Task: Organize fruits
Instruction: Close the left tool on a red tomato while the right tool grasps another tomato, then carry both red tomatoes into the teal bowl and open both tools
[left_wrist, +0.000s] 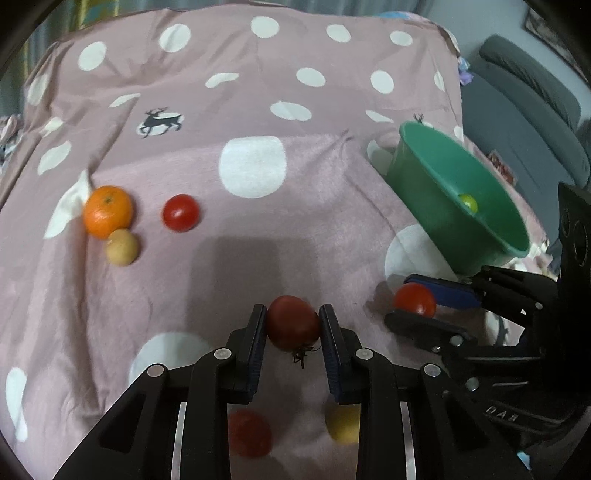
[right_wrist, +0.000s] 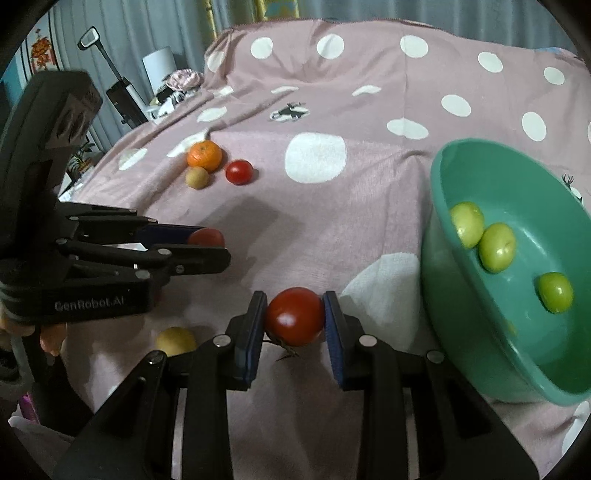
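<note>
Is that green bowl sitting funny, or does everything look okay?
Yes, the green bowl looks tipped on the soft pink blanket, its opening leaning toward the cameras. The three green fruits are still inside. Nothing looks spilled or broken.

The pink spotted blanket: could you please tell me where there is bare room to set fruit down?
Bare blanket lies between the orange cluster and the green bowl, around the big white dot. It is crowded by the hand-held grippers near the yellow fruit.
</note>
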